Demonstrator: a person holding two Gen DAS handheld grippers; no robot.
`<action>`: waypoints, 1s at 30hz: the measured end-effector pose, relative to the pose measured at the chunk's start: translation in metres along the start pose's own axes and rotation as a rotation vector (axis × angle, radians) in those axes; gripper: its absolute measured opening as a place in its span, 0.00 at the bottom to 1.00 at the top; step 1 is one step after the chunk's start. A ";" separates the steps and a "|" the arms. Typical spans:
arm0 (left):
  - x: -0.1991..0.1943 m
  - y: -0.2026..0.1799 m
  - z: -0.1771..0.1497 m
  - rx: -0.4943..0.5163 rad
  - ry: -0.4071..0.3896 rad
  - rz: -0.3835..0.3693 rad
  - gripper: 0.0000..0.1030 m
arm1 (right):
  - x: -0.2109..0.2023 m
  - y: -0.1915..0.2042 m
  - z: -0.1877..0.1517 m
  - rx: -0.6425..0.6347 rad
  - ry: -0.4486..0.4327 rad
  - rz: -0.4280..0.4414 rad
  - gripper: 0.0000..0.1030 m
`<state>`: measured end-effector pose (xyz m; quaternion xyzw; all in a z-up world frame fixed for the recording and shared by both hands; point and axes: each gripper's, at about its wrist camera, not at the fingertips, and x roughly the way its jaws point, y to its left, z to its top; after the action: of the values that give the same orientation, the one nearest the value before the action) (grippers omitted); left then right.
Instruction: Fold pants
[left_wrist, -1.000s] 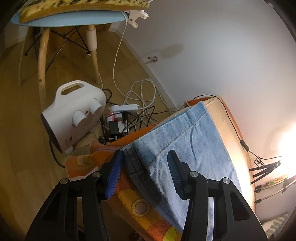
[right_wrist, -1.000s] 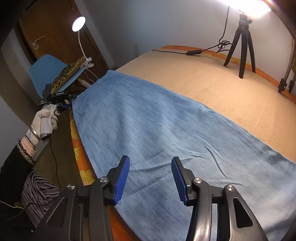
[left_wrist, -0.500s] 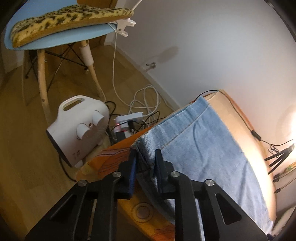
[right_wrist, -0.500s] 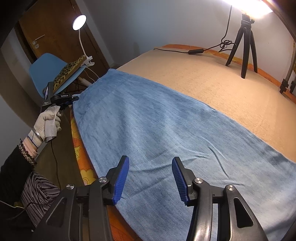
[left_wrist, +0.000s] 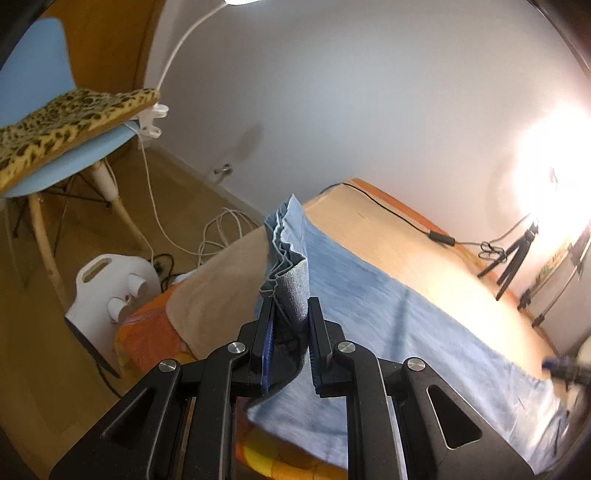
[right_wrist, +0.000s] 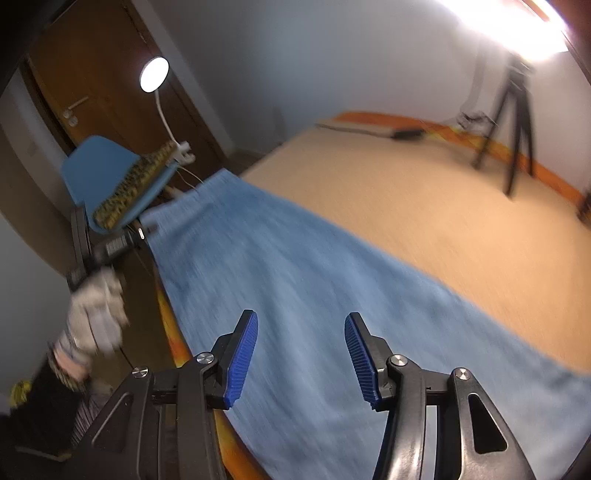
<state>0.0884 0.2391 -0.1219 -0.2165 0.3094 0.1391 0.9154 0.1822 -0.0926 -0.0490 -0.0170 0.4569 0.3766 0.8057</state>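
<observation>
Light blue denim pants (left_wrist: 388, 317) lie spread along the near side of a bed with a tan cover (left_wrist: 388, 240). My left gripper (left_wrist: 290, 317) is shut on the pants' end, which is bunched and lifted off the bed between the fingers. In the right wrist view the pants (right_wrist: 295, 266) stretch away across the bed. My right gripper (right_wrist: 301, 354) is open and empty, hovering above the cloth near the bed's front edge. The left gripper (right_wrist: 110, 247) and its gloved hand show at the far left of that view.
A blue chair (left_wrist: 55, 162) with a leopard cushion and a clip lamp stands beside the bed. A white fan heater (left_wrist: 110, 291) and cables lie on the wooden floor. A black tripod (right_wrist: 513, 122) and a cable stand on the bed's far side. An orange patterned sheet (left_wrist: 147, 332) hangs at the bed's edge.
My left gripper closed on the pants' end and lifted it up off the bed. My right gripper stayed open and swung slightly; its view is blurred.
</observation>
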 end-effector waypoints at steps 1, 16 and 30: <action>0.002 0.002 0.001 0.005 -0.001 0.011 0.14 | 0.007 0.007 0.014 -0.006 0.002 0.019 0.52; 0.003 0.024 0.000 -0.062 0.003 -0.030 0.14 | 0.131 0.133 0.123 -0.168 0.110 0.148 0.56; 0.015 -0.025 -0.034 0.164 0.066 -0.101 0.14 | 0.241 0.184 0.157 -0.187 0.259 0.124 0.56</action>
<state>0.0920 0.2025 -0.1479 -0.1606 0.3384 0.0597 0.9253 0.2531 0.2402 -0.0803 -0.1122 0.5199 0.4612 0.7102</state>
